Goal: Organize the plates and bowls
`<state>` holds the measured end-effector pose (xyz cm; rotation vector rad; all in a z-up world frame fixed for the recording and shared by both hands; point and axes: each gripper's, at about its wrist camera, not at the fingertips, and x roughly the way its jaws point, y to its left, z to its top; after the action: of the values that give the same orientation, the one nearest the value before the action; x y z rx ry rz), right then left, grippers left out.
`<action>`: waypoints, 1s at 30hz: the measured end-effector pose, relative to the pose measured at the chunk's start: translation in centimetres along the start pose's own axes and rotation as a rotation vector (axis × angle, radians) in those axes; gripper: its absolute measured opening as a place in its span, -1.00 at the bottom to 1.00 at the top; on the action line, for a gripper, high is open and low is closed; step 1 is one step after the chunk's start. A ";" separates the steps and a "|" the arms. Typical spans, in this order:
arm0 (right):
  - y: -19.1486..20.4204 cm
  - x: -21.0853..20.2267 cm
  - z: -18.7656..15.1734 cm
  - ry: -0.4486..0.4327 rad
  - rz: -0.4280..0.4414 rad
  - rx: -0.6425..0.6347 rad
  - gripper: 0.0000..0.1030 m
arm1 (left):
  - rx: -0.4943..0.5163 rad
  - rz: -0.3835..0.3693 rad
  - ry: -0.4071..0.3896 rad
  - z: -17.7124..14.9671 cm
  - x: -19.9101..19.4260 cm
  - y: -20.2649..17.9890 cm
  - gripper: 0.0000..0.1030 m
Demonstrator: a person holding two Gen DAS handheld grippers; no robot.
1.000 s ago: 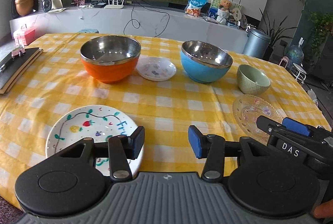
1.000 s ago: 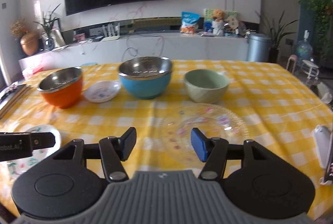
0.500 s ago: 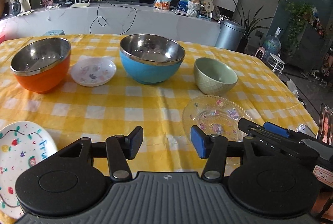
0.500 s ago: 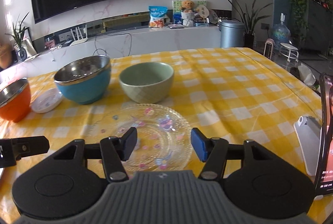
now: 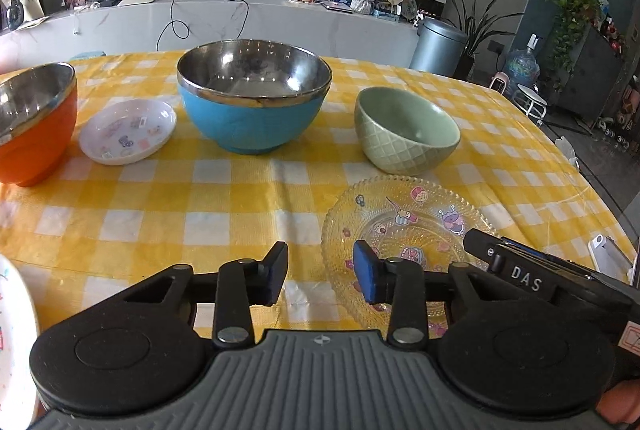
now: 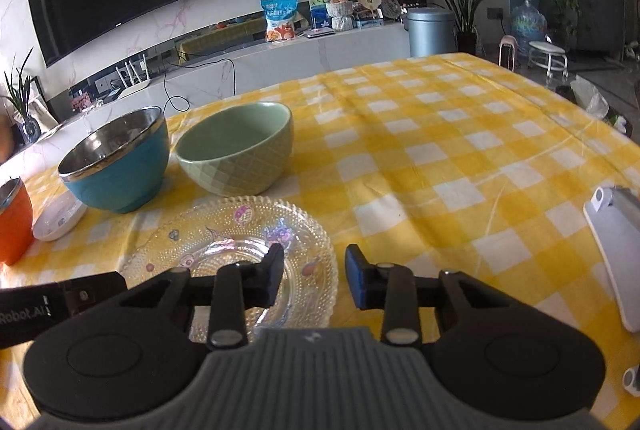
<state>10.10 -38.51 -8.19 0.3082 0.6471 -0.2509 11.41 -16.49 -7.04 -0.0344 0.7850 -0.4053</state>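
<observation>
On the yellow checked table stand an orange steel-lined bowl (image 5: 32, 126), a small white dish (image 5: 128, 136), a blue steel-lined bowl (image 5: 254, 102), a green ceramic bowl (image 5: 406, 130) and a clear glass plate with cartoon prints (image 5: 408, 226). A painted white plate (image 5: 12, 330) shows at the left edge. My left gripper (image 5: 320, 280) is open and empty, just left of the glass plate. My right gripper (image 6: 314, 276) is open and empty, over the near right rim of the glass plate (image 6: 236, 234). The green bowl (image 6: 236, 150) and blue bowl (image 6: 116, 160) stand behind it.
A grey phone stand (image 6: 618, 246) lies at the table's right edge. Behind the table runs a white counter (image 5: 240, 22) with a router, a snack bag and a teddy bear. A grey bin (image 5: 438, 44) and plants stand at the right.
Both grippers have swung to the right and come closer to the glass plate. The painted plate has slid to the left edge of the left view. Both stay open.
</observation>
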 end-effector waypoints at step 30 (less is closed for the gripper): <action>2.4 -2.5 -1.7 0.017 0.075 0.021 -0.78 | -0.054 0.049 -0.008 -1.3 -3.2 2.5 -0.66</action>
<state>8.03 -35.32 -7.42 0.3542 0.6486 -0.1836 9.35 -12.89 -6.20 -0.0672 0.7869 -0.3367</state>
